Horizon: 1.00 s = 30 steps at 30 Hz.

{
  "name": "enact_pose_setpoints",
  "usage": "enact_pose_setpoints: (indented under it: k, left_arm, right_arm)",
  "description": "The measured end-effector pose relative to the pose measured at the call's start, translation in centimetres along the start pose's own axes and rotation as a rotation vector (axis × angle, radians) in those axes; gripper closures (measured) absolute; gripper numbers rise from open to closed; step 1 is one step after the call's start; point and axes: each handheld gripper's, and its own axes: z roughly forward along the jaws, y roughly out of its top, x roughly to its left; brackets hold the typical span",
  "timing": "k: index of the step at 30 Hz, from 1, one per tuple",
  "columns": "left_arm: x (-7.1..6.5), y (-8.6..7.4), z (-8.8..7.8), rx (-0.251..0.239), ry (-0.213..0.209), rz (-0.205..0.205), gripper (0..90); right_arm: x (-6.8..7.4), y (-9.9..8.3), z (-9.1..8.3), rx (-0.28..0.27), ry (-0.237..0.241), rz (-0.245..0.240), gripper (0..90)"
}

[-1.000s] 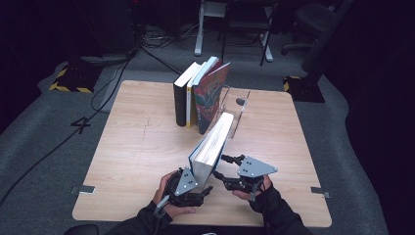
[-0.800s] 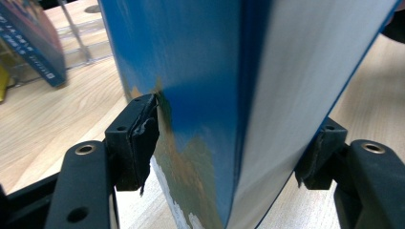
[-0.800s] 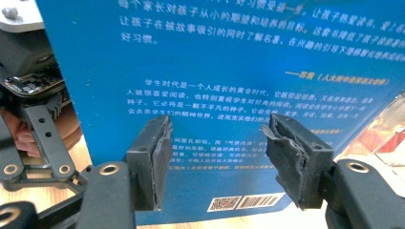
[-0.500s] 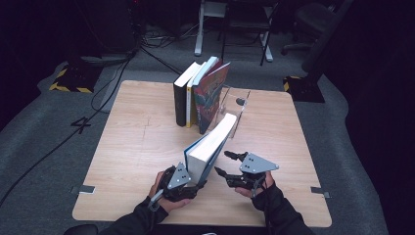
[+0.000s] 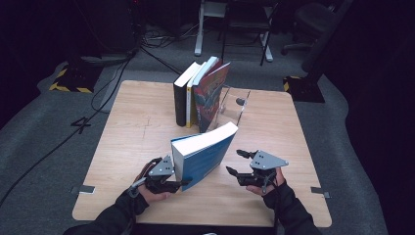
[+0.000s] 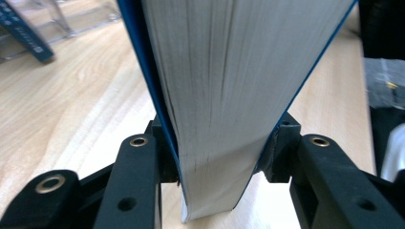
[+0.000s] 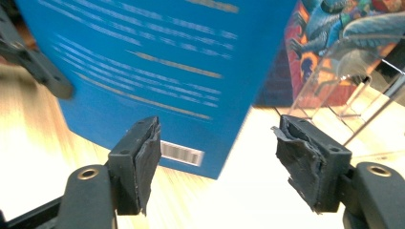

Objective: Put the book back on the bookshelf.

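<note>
Fingers of left gripper (image 6: 217, 157) clamp blue book (image 5: 205, 154); right gripper (image 7: 217, 162) gapes empty.

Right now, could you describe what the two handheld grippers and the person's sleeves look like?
Both are black two-jaw tools. The left gripper and the right gripper each carry a grey three-cornered plate on top. The right one's dark jaw pads look worn and ragged, and brass-coloured rivets sit in the jaw arms. The sleeves are dark.

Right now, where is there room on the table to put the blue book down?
Bare wood lies left of the standing books, out to the table's left edge, and along the right edge past the clear stand. The middle near both tools is crowded.
</note>
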Motion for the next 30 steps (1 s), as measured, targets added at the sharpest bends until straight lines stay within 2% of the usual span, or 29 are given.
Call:
enact_pose_setpoints:
  k: [3, 8, 12, 18, 21, 23, 27, 30]
  left_arm:
    - [0.2, -0.4, -0.7, 0.012, -0.060, 0.009, 59.0]
    - [0.9, -1.3, -2.1, 0.025, -0.176, 0.029, 58.9]
    - [0.8, -1.6, -2.6, 0.035, -0.197, 0.037, 58.4]
    - [0.7, -1.7, -2.7, 0.038, -0.185, 0.043, 57.9]
    - [0.6, -1.7, -2.7, 0.043, -0.165, 0.056, 58.1]
    - [0.6, -1.7, -2.8, 0.040, -0.150, 0.060, 58.2]
    - [0.6, -1.7, -2.9, 0.049, -0.090, 0.063, 56.2]
    - [0.5, -1.6, -2.8, 0.075, -0.024, 0.103, 51.3]
  right_arm:
    - [0.0, -0.1, 0.0, -0.004, 0.036, 0.010, 29.9]
    - [0.7, 0.2, 0.4, -0.015, 0.109, -0.009, 29.5]
    - [1.6, 0.4, 1.1, -0.010, 0.186, -0.028, 29.4]
    - [2.1, 0.7, 2.3, 0.000, 0.232, -0.045, 29.6]
    - [1.6, 0.7, 3.0, -0.011, 0.268, -0.017, 29.6]
    - [1.5, 0.6, 3.4, -0.015, 0.297, -0.014, 33.4]
    - [1.6, 0.7, 3.6, -0.010, 0.299, -0.028, 40.1]
    - [1.2, 0.5, 3.1, -0.009, 0.337, -0.028, 47.1]
